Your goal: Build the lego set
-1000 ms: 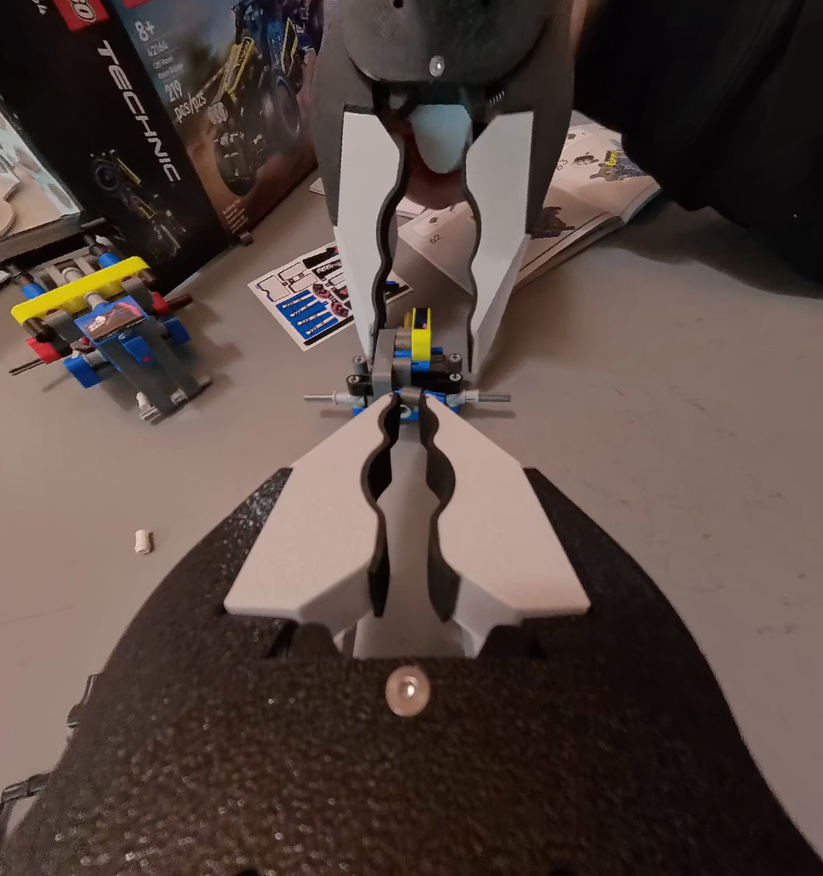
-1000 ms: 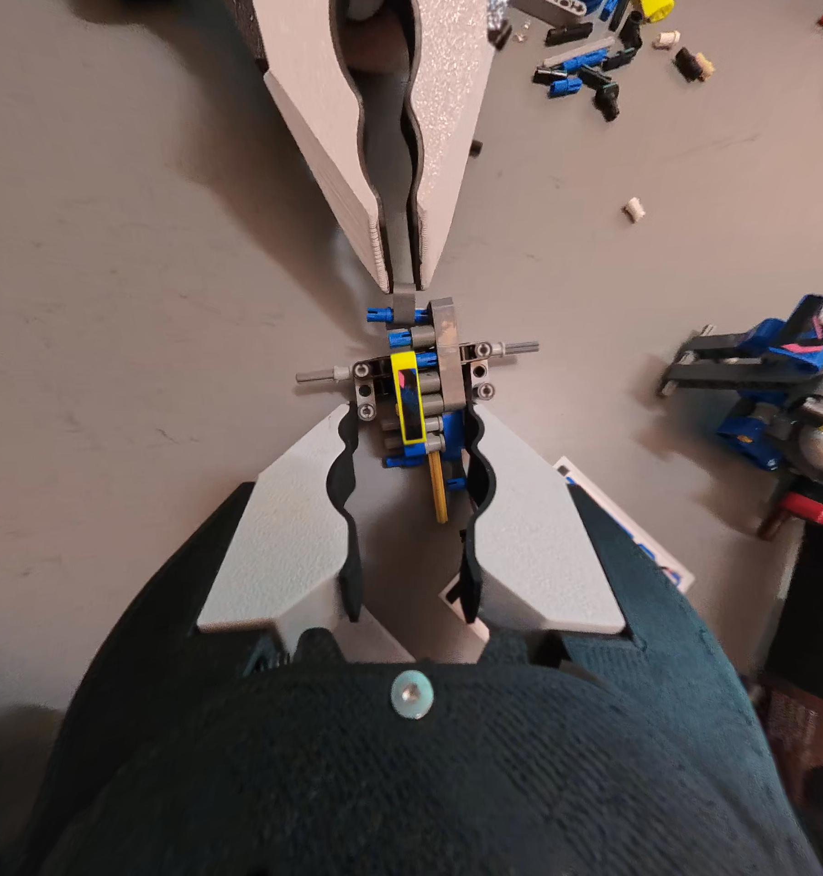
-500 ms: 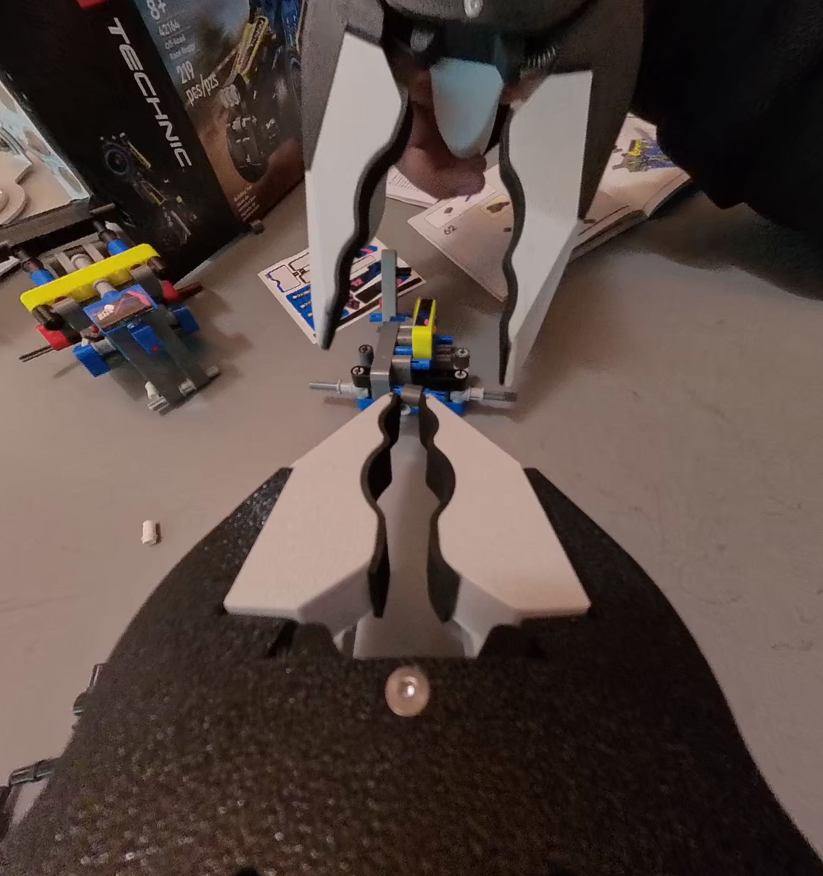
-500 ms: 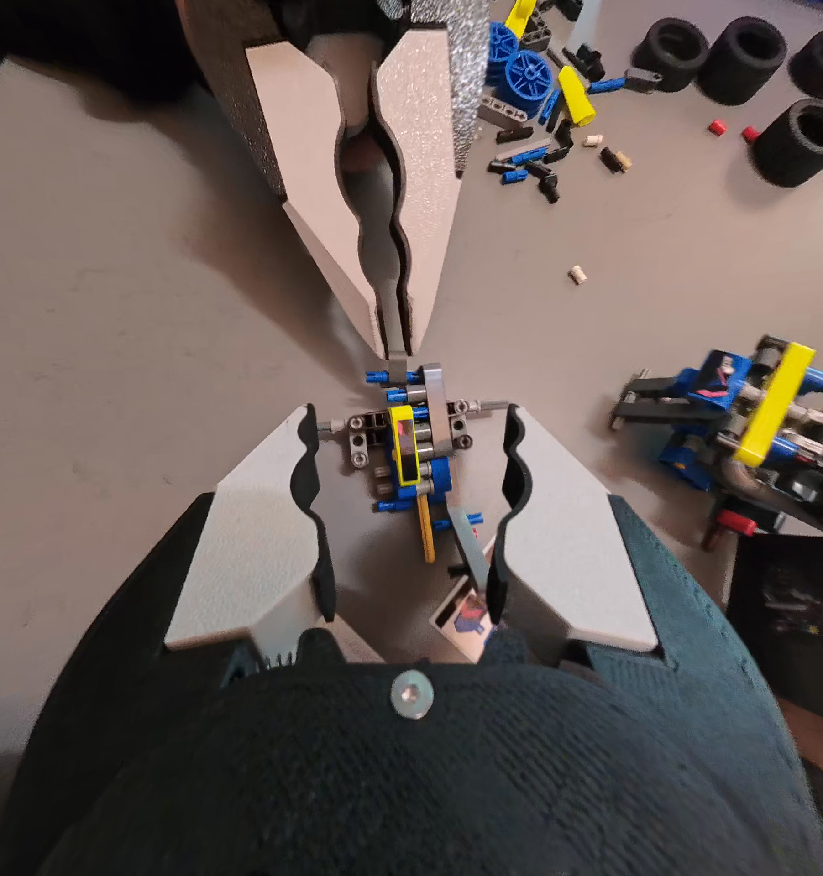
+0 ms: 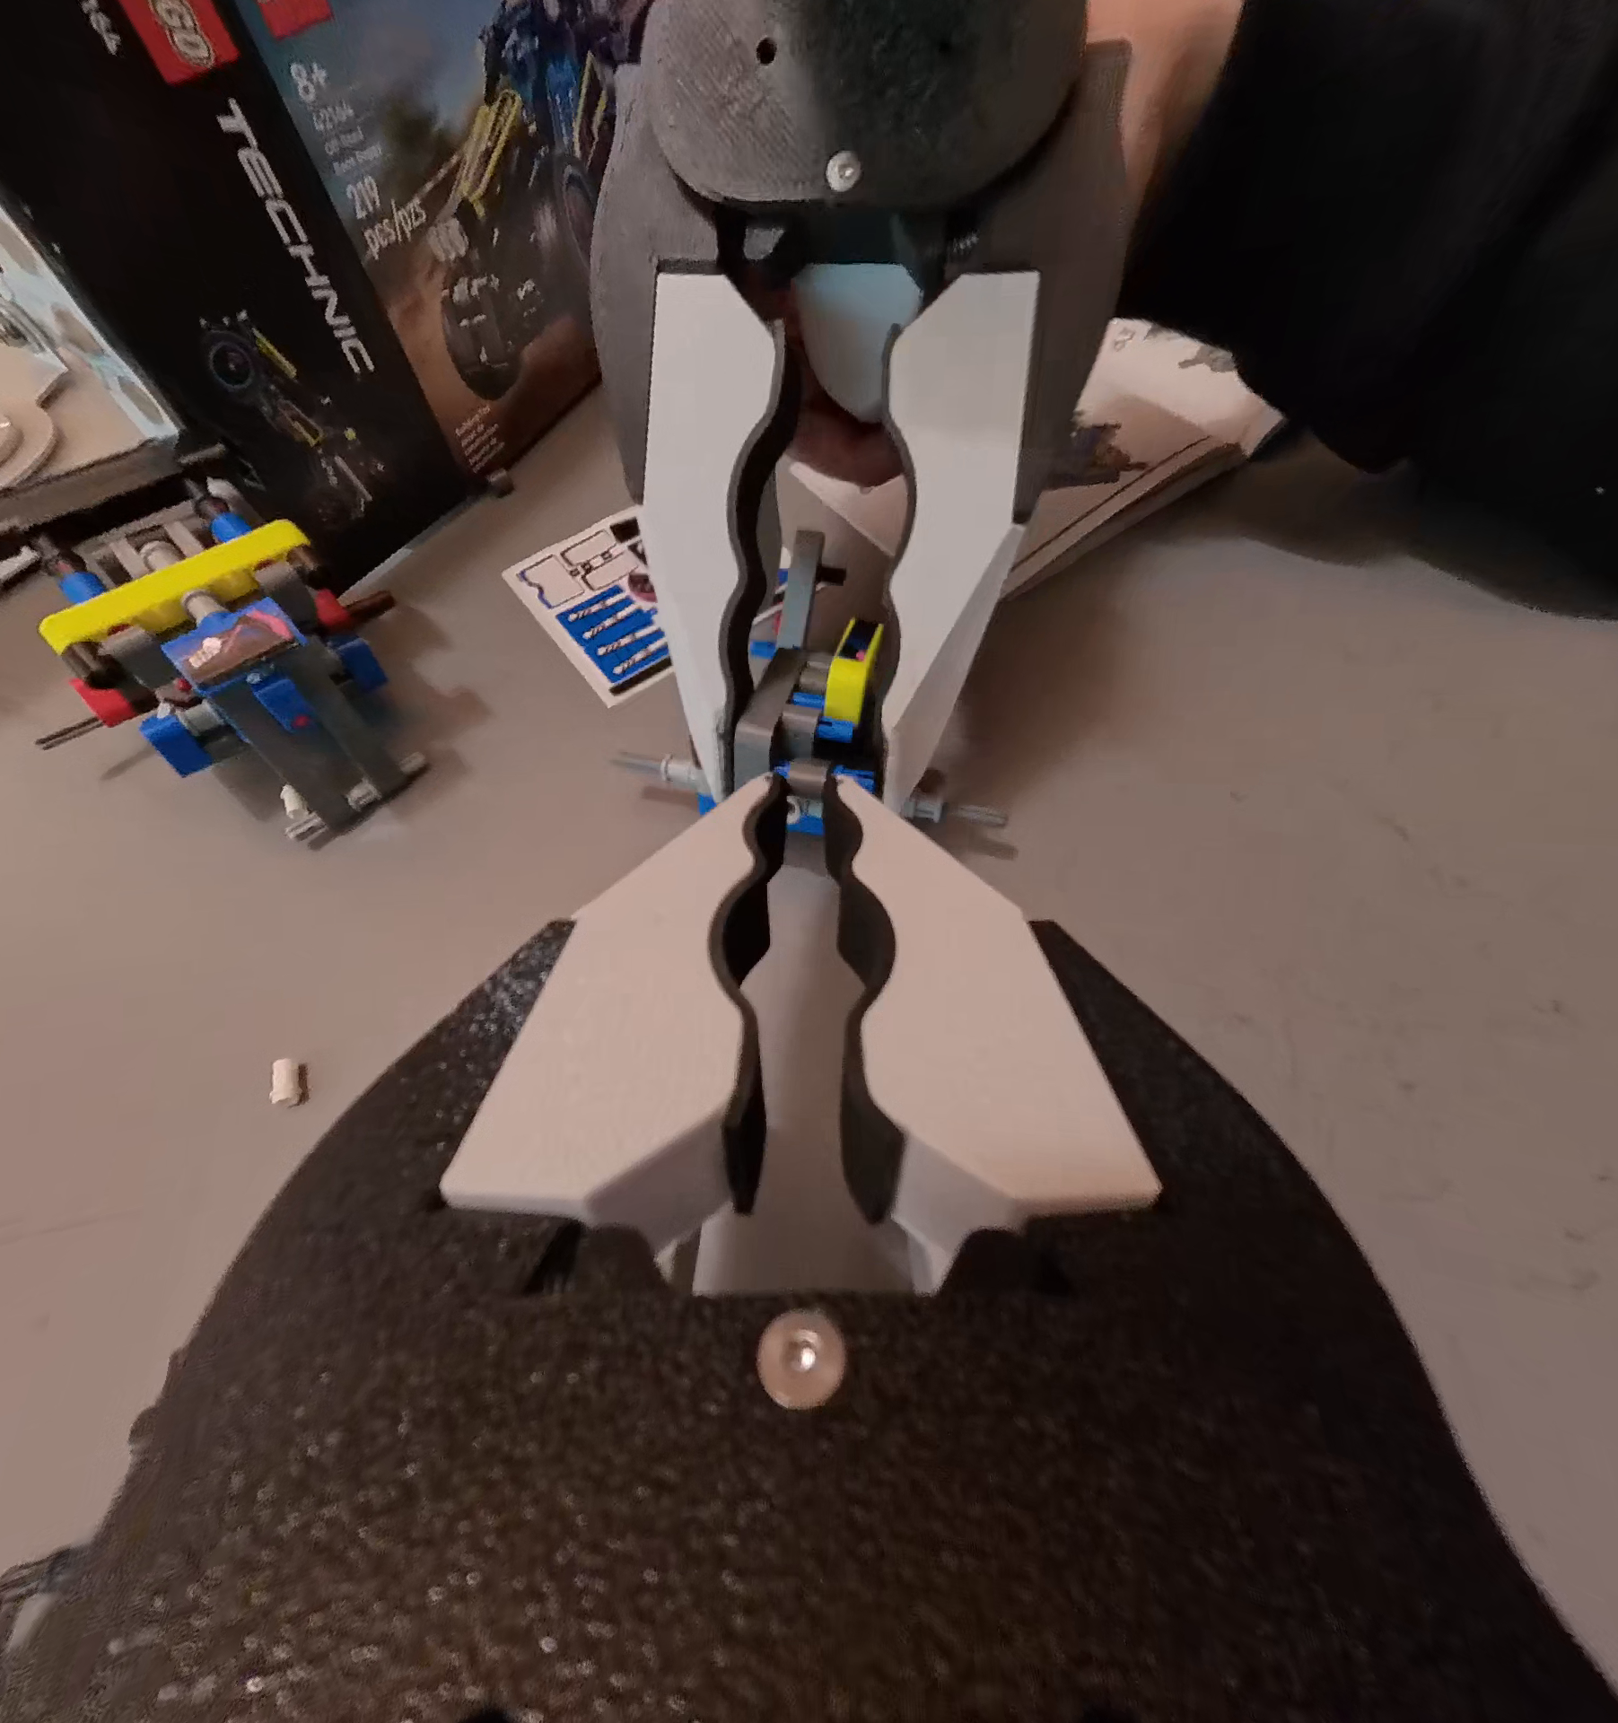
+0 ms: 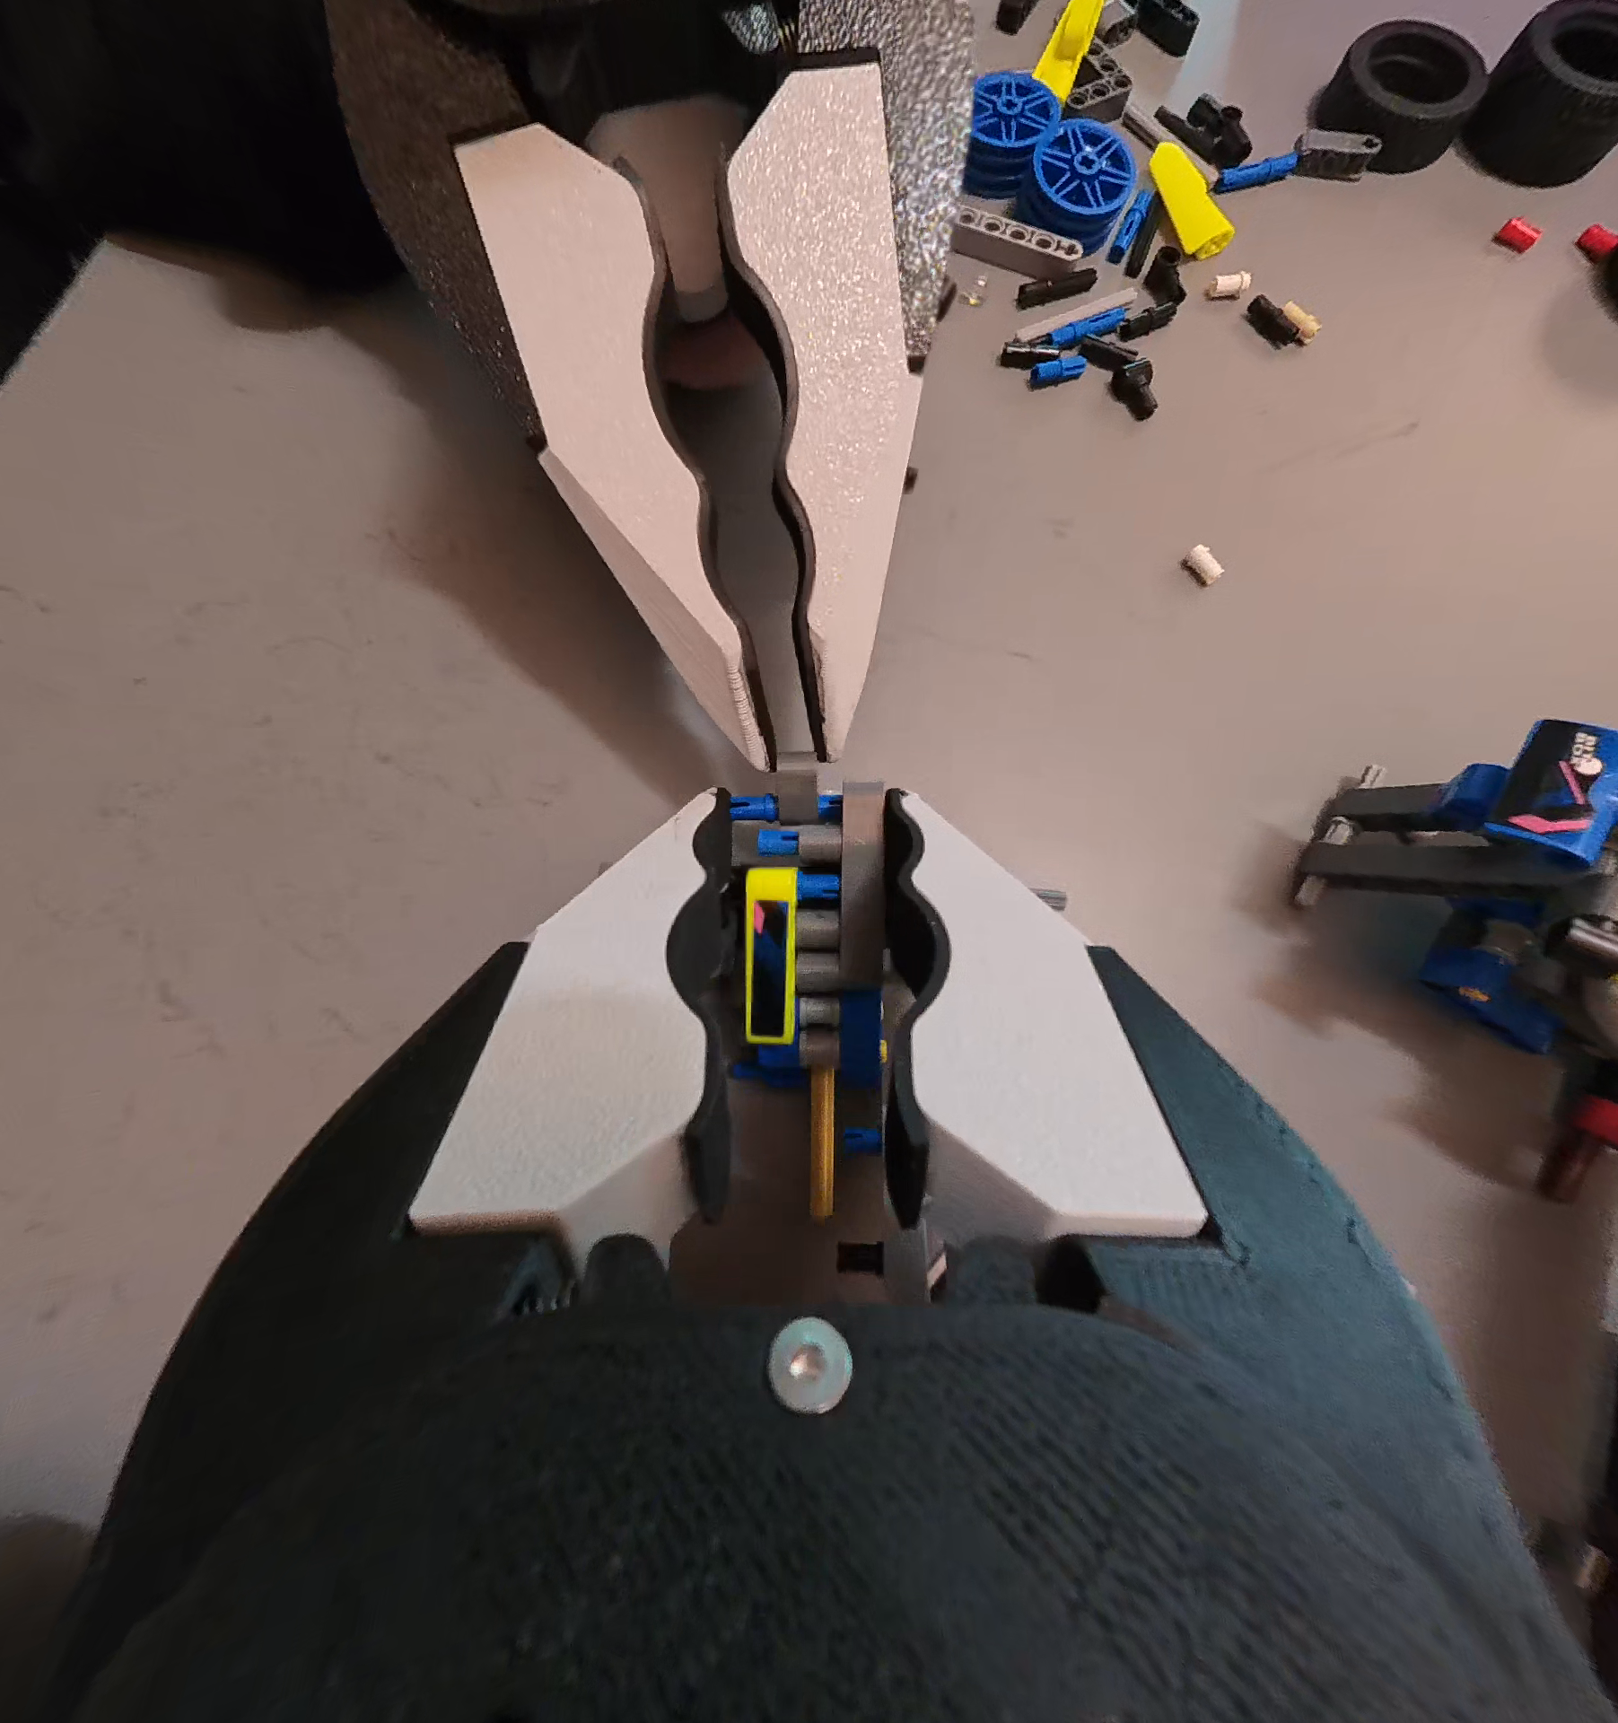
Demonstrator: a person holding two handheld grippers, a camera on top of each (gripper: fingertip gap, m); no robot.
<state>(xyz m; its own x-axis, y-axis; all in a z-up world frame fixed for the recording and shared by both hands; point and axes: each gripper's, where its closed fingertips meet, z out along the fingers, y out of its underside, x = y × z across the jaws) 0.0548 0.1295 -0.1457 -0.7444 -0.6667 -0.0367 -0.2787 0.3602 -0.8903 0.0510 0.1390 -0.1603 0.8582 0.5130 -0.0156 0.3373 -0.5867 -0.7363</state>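
A small lego assembly [image 6: 814,951] of grey beams, blue pins and a yellow panel lies on the grey table [image 6: 273,746]. My right gripper [image 6: 800,806] is closed around it, with both pads against its sides. My left gripper [image 5: 800,792] comes from the opposite side and is shut on the grey piece at the assembly's end [image 5: 809,709]. In the left wrist view the right gripper [image 5: 809,755] reaches down from the top. In the right wrist view the left gripper [image 6: 797,755] pinches the grey piece from above.
A second blue, yellow and grey sub-assembly [image 5: 217,662] stands to the side, also in the right wrist view [image 6: 1532,858]. The set's box [image 5: 320,261], a sticker sheet [image 5: 590,606] and an instruction booklet [image 5: 1131,447] lie behind. Loose parts [image 6: 1112,270], blue wheels [image 6: 1047,158] and black tyres [image 6: 1485,84] are scattered. The tips of both grippers are at nearly the same place.
My right gripper was open and raised over the assembly half a second ago; it has come down and closed on its sides. My left gripper has kept its grip on the grey end.
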